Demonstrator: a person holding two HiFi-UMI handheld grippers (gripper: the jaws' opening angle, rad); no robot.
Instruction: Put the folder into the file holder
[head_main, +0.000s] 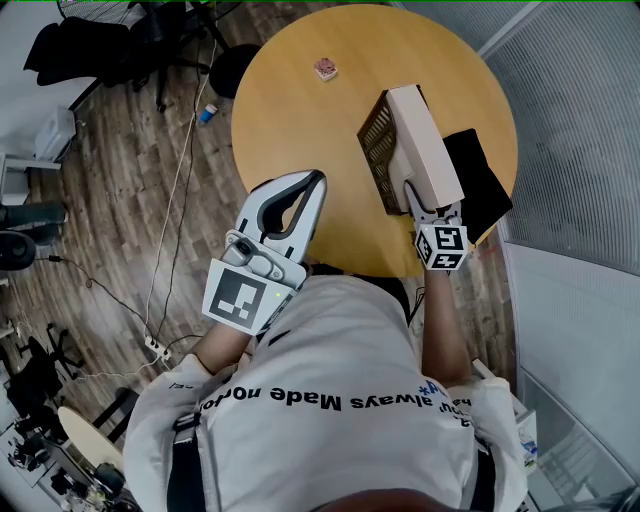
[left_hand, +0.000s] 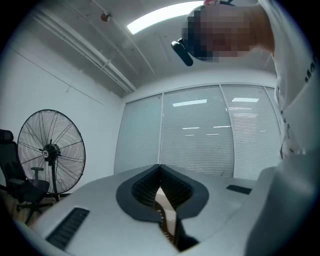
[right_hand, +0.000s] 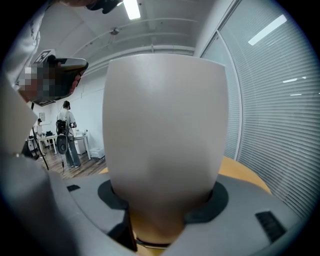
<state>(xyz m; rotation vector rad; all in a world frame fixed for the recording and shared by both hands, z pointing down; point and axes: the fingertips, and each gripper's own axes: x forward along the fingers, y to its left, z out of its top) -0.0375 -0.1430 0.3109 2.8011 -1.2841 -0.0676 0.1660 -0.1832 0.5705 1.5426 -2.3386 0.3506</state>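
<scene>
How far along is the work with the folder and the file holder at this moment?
Done: the right tongs are shut on the beige folder and hold it at the dark mesh file holder. In hand: bringing it in; whether its edge is inside, I cannot tell. Still to do: seat it and let go. The left tongs are shut, empty.

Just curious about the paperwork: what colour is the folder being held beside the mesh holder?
The folder is plain beige; the head view shows it best.

We count: one desk (head_main: 300, 110), one folder (head_main: 425, 145), one file holder (head_main: 376, 150), one black pad (head_main: 482, 180) right of the right claw (head_main: 415, 197), one small pink block (head_main: 325, 69) well beyond it.
</scene>
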